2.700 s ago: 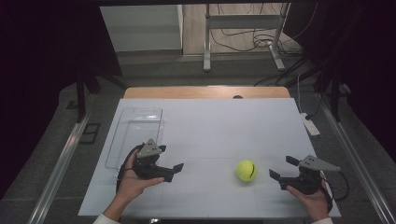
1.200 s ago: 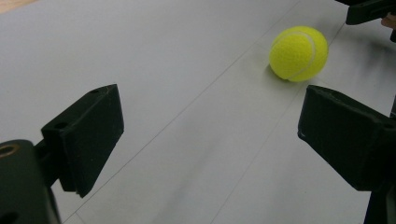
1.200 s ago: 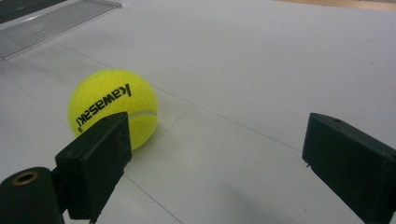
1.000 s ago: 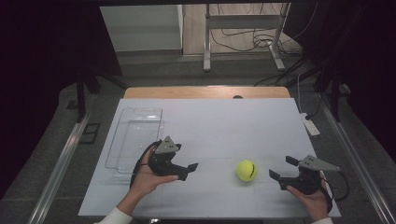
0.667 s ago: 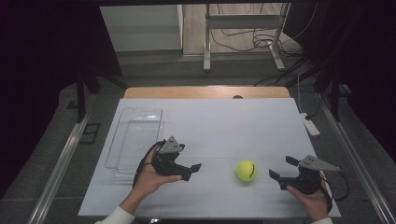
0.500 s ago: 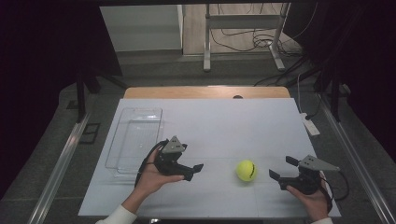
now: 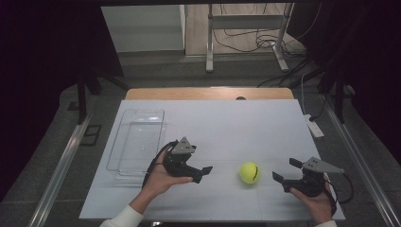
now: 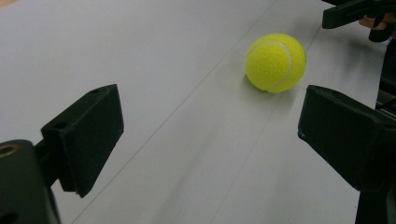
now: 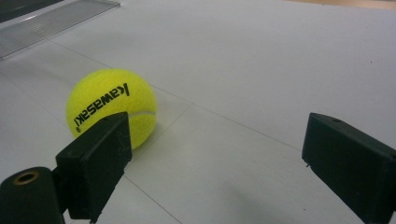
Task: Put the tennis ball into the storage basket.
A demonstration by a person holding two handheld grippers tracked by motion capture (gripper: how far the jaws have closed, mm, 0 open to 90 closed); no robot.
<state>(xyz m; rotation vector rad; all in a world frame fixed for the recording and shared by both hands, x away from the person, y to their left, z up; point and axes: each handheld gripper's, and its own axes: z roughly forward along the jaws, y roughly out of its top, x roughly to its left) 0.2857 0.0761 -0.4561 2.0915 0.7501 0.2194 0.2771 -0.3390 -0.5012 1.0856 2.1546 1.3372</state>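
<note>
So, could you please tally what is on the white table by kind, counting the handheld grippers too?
Tennis ball, yellow: 1
Clear plastic tray: 1
Handheld grippers, black, jaws open: 2 (left gripper, right gripper)
White remote-like device at the table's right edge: 1
Total: 5

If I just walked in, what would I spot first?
The bright yellow tennis ball on the white table, sitting by itself between the two black claws. The left claw is open and points at the ball from one side, and the right claw waits open on the other side. A clear plastic tray lies on the table's left part.
</note>
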